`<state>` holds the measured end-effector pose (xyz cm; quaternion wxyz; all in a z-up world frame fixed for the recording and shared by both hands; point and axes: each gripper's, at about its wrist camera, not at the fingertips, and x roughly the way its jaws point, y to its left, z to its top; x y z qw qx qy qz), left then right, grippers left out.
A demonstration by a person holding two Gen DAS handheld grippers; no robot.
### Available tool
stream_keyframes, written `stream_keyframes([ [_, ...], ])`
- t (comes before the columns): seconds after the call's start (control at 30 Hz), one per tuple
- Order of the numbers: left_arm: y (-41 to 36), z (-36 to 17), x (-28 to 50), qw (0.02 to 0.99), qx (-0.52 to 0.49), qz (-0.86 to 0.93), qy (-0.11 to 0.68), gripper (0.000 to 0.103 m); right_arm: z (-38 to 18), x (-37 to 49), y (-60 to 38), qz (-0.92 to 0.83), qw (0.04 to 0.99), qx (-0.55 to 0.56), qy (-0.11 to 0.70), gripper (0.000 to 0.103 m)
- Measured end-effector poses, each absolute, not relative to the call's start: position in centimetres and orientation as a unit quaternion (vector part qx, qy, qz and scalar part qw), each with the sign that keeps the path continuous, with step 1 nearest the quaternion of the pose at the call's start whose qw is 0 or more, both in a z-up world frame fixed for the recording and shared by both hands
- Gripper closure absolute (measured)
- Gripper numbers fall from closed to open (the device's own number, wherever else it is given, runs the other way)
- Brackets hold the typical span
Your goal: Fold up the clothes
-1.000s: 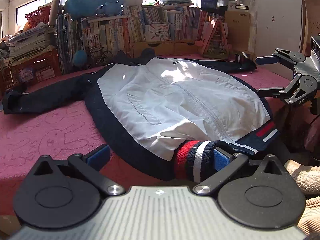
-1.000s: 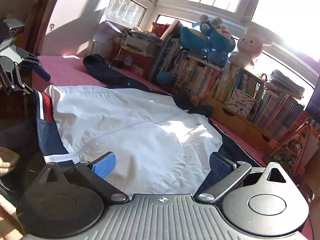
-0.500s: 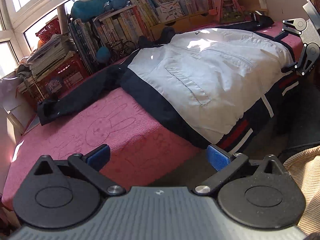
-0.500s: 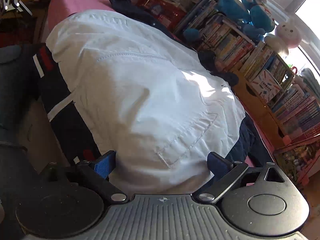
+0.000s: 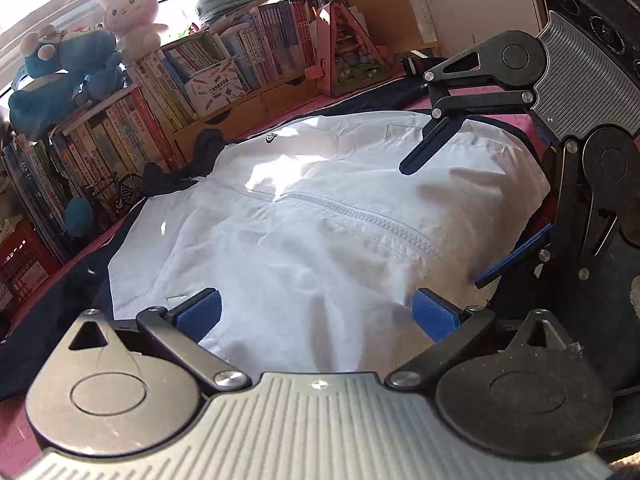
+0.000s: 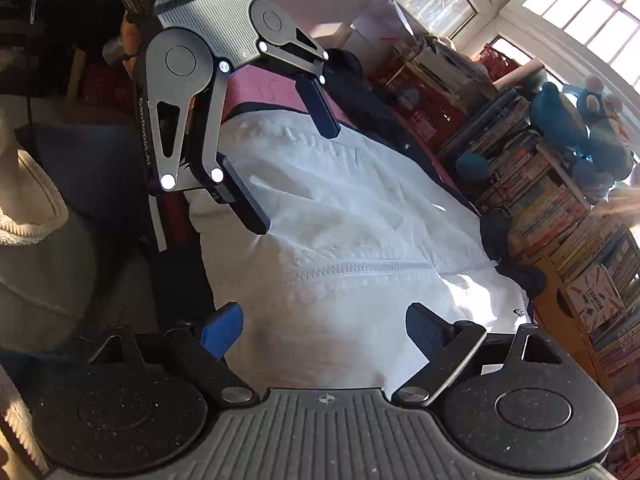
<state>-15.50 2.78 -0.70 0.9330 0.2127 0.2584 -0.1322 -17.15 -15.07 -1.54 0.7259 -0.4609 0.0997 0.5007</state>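
Note:
A white jacket (image 5: 320, 216) with navy sleeves and a zip down the front lies spread on the pink tabletop; it also shows in the right wrist view (image 6: 340, 240). My left gripper (image 5: 316, 314) is open and empty, just above the jacket's near hem. My right gripper (image 6: 324, 330) is open and empty over the jacket's hem on the other side. Each gripper shows in the other's view: the right one (image 5: 440, 220) at the jacket's right edge, the left one (image 6: 292, 176) at its left edge, both with jaws apart.
The pink table (image 5: 52, 268) holds the jacket. Bookshelves (image 5: 168, 92) with plush toys (image 5: 64, 68) line the far side. A pink toy house (image 5: 348, 56) stands at the back right. A person's beige knitwear (image 6: 32, 208) is at the near side.
Both grippers have come in from the jacket's outer sides and now face each other over its hem. The left gripper let go of the striped cuff a second ago. The jacket lies as before.

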Motion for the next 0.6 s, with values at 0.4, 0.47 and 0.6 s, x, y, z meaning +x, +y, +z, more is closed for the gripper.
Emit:
stream_keyframes([
  [0.4, 7.3, -2.9, -15.4, 0.905, 0.231, -0.116, 0.339, 0.000, -2.4, -9.3, -26.8, 0.404, 0.791, -0.374, 0.267, 0.003],
  [0.47, 9.3, -1.0, -16.0, 0.916, 0.177, -0.113, 0.343, 0.000, -1.1, -9.0, -28.4, 0.390, 0.796, -0.349, 0.304, 0.005],
  [0.6, 13.5, 2.8, -16.4, 0.942, 0.100, -0.071, 0.314, 0.000, 2.6, -8.8, -29.3, 0.385, 0.831, -0.296, 0.270, 0.001],
])
